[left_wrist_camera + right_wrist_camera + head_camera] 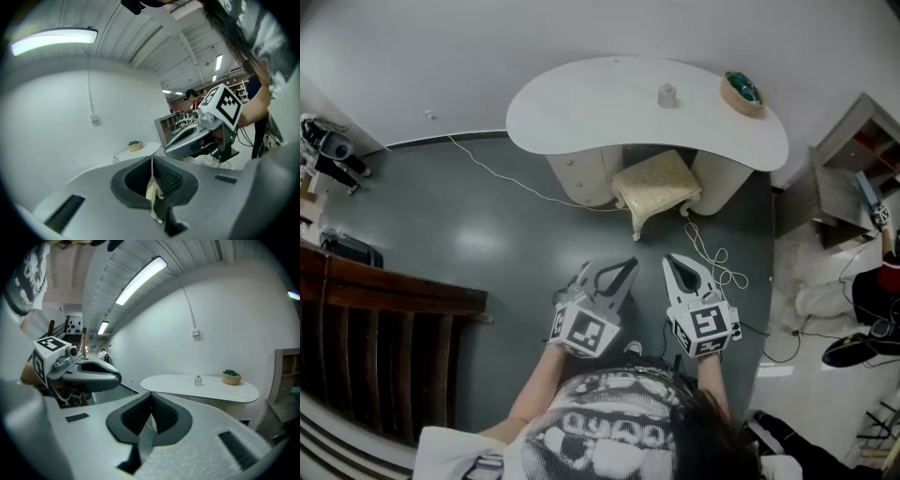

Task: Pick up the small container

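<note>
White worktop. Small container pale grey-white. Bowl tan, dark green inside. Stool cushion cream, speckled. Floor dark grey-green with a thin white cable over it. Left gripper and right gripper have light grey shells, black ribbed fingers and cubes with black-and-white square markers. Cream strip at the left fingers' seam. Shirt black with white print. Railing dark brown wood.
</note>
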`<move>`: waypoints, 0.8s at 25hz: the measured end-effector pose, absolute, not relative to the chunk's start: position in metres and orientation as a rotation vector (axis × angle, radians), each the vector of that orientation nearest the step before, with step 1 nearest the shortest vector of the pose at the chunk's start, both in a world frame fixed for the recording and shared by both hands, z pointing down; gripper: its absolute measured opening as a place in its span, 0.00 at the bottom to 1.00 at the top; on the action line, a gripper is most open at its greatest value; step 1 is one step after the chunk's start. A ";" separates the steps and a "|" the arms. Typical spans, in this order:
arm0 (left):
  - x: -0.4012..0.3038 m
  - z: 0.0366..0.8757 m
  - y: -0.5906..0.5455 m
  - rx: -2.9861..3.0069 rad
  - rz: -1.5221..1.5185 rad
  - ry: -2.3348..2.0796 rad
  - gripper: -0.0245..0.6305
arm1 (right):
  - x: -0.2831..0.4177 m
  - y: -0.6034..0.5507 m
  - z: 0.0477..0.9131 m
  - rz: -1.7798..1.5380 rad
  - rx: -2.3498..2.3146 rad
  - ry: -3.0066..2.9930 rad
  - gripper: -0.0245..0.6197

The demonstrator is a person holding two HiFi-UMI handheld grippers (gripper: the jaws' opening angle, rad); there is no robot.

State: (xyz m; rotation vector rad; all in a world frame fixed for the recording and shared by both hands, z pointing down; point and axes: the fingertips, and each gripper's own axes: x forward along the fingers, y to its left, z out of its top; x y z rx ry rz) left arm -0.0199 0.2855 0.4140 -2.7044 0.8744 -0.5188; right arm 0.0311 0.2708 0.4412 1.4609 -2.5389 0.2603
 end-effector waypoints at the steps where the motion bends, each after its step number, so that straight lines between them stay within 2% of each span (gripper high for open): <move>1: -0.017 0.411 0.274 -2.703 -0.512 0.867 0.06 | 0.034 0.259 0.441 0.263 1.471 -2.530 0.04; 12: -0.012 0.401 0.126 -2.733 -0.469 0.766 0.06 | 0.035 0.117 0.433 0.288 1.550 -2.467 0.04; 20: -0.013 0.411 0.059 -2.755 -0.443 0.673 0.06 | 0.037 0.055 0.438 0.293 1.641 -2.392 0.04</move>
